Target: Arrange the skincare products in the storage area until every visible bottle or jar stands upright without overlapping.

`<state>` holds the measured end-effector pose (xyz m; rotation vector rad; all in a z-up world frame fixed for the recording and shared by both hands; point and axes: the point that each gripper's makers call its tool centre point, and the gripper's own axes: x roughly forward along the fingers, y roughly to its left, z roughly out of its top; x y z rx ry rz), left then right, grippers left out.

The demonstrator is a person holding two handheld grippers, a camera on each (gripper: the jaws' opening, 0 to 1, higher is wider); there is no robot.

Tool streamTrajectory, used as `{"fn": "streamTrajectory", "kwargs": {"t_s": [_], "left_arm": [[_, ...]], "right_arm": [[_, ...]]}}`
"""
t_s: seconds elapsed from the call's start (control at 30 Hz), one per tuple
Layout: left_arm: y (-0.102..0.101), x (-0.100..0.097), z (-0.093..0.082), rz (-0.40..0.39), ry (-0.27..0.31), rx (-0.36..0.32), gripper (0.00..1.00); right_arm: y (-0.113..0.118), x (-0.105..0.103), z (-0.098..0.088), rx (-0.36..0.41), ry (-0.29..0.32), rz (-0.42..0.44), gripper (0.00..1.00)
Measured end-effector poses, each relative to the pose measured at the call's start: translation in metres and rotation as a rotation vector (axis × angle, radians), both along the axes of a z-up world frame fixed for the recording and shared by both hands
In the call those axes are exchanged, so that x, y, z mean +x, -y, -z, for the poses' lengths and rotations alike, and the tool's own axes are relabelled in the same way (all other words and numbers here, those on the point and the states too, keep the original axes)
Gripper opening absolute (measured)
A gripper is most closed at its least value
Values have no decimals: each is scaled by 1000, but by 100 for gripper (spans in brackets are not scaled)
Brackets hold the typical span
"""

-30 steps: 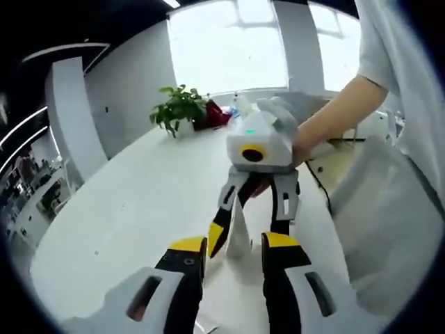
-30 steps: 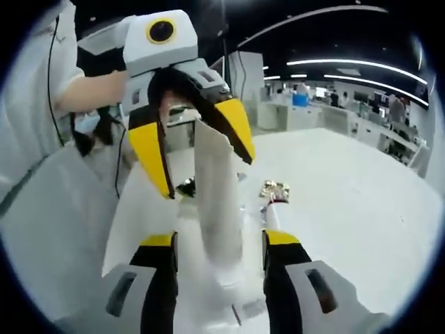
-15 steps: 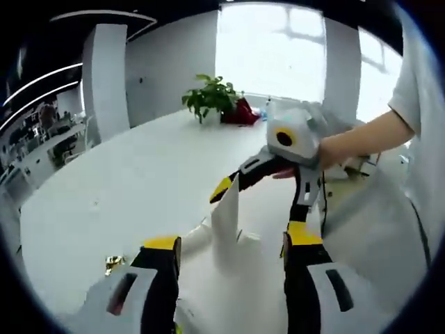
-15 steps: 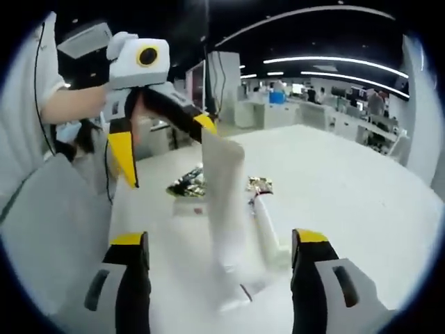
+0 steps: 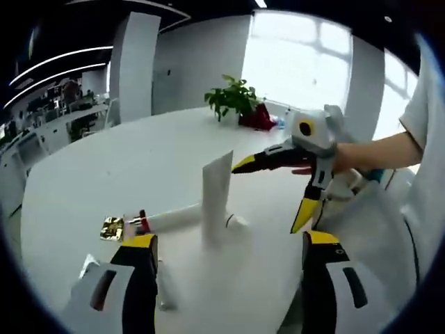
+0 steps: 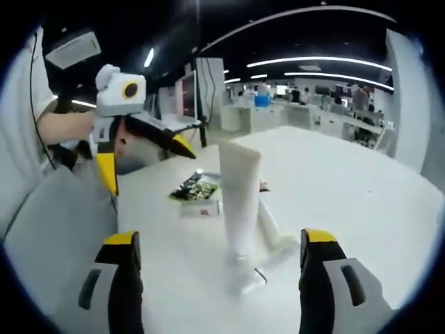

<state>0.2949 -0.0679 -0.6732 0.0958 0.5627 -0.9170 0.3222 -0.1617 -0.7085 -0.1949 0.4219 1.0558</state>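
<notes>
1 white squeeze tube [image 5: 216, 197], flat crimped end up, stands cap-down on smooth white table [image 5: 104, 181]. 1 tube [image 5: 172, 218] lies beside it. Left tool [image 5: 229, 245] spread, holding nothing; right tool [image 6: 222, 245] likewise. Gold foil sachet [image 5: 111, 227] nearby.

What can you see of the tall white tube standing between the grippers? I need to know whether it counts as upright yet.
The tall white tube looks like a soft plastic squeeze tube, plain white, flat crimped end up, narrow cap end down on the white table. It stands roughly upright, ungripped. The left gripper and right gripper are both open and apart from it. A second white tube lies flat just behind its base; contact between them cannot be told.
</notes>
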Motion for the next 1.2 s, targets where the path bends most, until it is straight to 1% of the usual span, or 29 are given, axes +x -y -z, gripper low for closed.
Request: {"fn": "streamTrajectory", "kwargs": {"t_s": [0.1,0.17,0.27,0.37,0.47,0.53,0.6,0.67,0.7,0.73,0.77,0.87,0.97,1.03,1.13,1.2], "left_arm": [[-8,-11,2,-40,-9,-3,87],[-12,-18,2,-60,-11,-2,91],[-18,-24,2,-77,-11,-2,94],[-22,-31,1,-103,-5,4,97],[-25,-38,-5,-118,24,-14,98],[-27,-42,-6,-126,22,-15,99],[-31,-48,-6,-140,22,-10,99],[-35,-54,-4,-151,18,-4,99],[-37,-58,-3,-158,14,1,99],[-39,-60,-3,-162,12,0,99],[-41,-64,-3,-170,12,-1,99],[-46,-72,-1,-190,7,0,99],[-52,-79,3,-210,1,1,99],[-53,-84,2,-222,1,-7,99],[-55,-87,-2,-241,11,-22,99],[-56,-90,-2,-257,17,-19,99]], "right_arm": [[3,-9,-3,13,-4,12,95],[5,-16,-4,20,-12,22,96],[10,-23,-3,22,-29,39,96],[13,-33,-9,39,-38,64,98],[16,-38,-14,45,-38,85,99],[19,-42,-15,42,-48,104,99],[21,-47,-18,45,-44,113,99],[22,-50,-23,91,-52,132,99],[22,-50,-29,139,-41,138,99],[23,-51,-31,151,-39,148,99],[23,-57,-32,144,-40,151,99],[26,-59,-34,152,-39,162,99],[26,-67,-39,142,-38,166,99],[29,-69,-39,140,-44,169,99],[30,-75,-42,129,-43,171,99],[32,-78,-41,127,-43,174,99]]}}
